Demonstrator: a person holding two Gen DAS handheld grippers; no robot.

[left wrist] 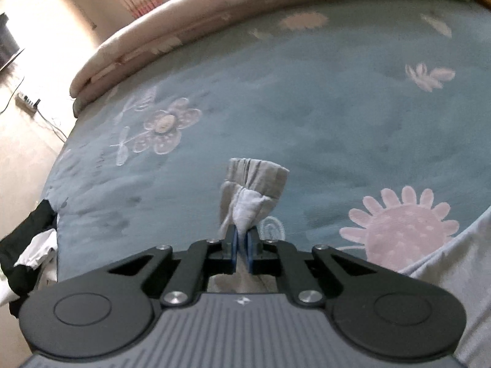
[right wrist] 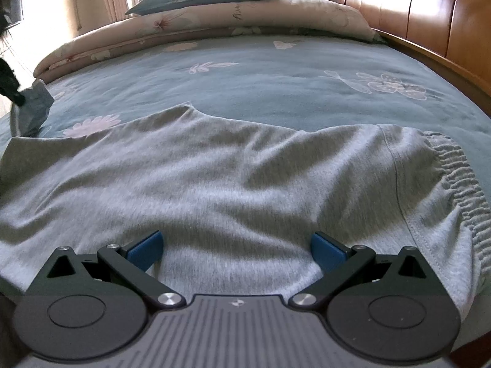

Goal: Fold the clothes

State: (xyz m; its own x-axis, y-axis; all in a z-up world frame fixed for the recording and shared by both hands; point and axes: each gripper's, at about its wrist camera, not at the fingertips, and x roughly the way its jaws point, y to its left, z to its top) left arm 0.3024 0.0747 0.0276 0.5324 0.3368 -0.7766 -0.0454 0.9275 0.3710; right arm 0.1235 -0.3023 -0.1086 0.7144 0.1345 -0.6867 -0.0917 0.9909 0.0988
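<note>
Presently my left gripper (left wrist: 241, 239) pinches a bunched hem of the grey garment (right wrist: 214, 178), lifted above the blue floral bedspread (left wrist: 307, 107). My right gripper (right wrist: 236, 245) stands spread over the garment lying flat on the bed.

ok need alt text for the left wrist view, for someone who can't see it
The left gripper is shut on a bunched end of a grey garment, lifted above a blue bedspread printed with pale pink flowers. A rolled pinkish quilt lies along the bed's far edge, and dark and white clothes sit at the left.
</note>
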